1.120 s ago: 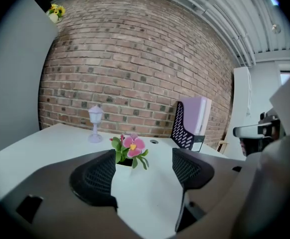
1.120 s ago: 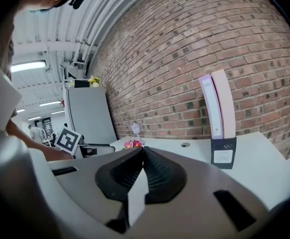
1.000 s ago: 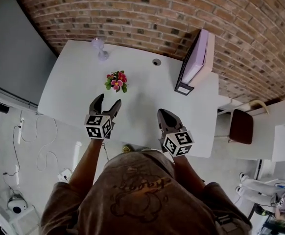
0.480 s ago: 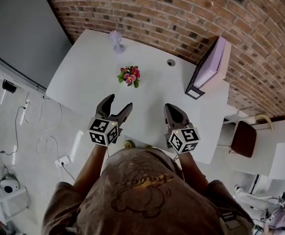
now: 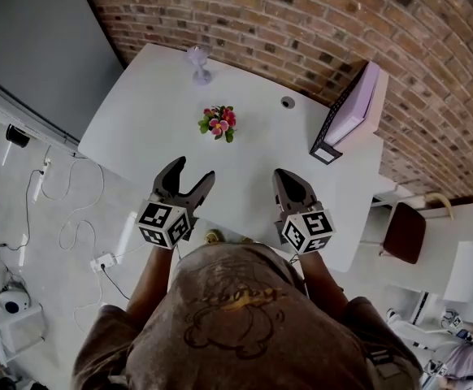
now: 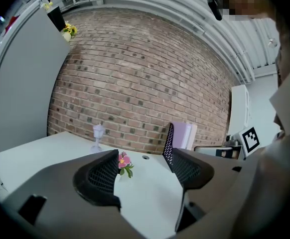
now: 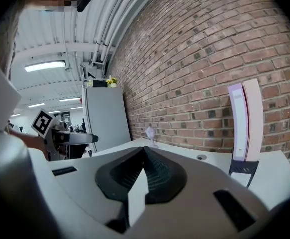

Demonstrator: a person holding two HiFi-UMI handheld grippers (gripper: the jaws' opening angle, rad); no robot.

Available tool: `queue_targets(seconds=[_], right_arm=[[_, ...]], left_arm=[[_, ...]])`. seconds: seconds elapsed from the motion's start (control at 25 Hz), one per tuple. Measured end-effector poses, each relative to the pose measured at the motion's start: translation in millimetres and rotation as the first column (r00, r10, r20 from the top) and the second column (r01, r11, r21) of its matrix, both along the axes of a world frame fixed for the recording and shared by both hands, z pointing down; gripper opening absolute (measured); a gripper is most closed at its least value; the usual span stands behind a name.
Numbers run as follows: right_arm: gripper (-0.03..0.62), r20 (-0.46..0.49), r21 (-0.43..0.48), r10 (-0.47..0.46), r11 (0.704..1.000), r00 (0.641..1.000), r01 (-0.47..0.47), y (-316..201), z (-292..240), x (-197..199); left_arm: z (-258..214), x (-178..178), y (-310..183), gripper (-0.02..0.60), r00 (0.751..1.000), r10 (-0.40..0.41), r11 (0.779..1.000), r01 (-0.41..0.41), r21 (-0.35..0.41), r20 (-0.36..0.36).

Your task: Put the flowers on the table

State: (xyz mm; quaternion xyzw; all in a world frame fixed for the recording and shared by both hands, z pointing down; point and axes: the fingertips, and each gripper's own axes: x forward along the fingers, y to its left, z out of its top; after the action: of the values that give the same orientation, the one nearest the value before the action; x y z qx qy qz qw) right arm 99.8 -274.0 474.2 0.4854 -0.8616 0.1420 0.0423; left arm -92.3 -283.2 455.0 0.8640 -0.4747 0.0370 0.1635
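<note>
A small bunch of pink and red flowers (image 5: 218,123) with green leaves lies on the white table (image 5: 147,112), near its middle. The same flowers (image 6: 124,163) show between my left jaws, far ahead on the tabletop. My left gripper (image 5: 189,177) hangs over the table's near edge, open and empty. My right gripper (image 5: 288,179) sits beside it over the near edge, shut with nothing in it. Both grippers are well short of the flowers.
A clear glass vase (image 5: 198,62) stands at the table's far edge by the brick wall. A black mesh file holder with pink folders (image 5: 349,117) stands at the right. A cable hole (image 5: 288,101) is in the tabletop. A brown chair (image 5: 404,231) sits right of the table; cables lie on the floor left.
The head view has shifted, so the table and flowers sit slightly further right and up. Both grippers hold about the same place over the near edge, their jaws unchanged.
</note>
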Motion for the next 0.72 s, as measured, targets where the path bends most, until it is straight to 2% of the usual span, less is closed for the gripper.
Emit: queue_targets(seconds=[0.16, 0.32, 0.72], right_arm=[[0.005, -0.002, 0.002, -0.014, 1.000, 1.000, 0.014, 2, -1, -1], [0.005, -0.005, -0.001, -0.025, 1.000, 1.000, 0.025, 7, 2, -2], [0.005, -0.012, 0.010, -0.058, 0.998, 0.998, 0.058, 8, 6, -7]], left_arm=[[-1, 1, 1, 0.345, 1.000, 0.013, 1.000, -0.013, 0.005, -0.015], [0, 0, 6, 0.275, 1.000, 0.009, 1.000, -0.009, 0.022, -0.013], [15, 0, 13, 0.071, 0.999, 0.006, 0.999, -0.008, 0.048, 0.054]])
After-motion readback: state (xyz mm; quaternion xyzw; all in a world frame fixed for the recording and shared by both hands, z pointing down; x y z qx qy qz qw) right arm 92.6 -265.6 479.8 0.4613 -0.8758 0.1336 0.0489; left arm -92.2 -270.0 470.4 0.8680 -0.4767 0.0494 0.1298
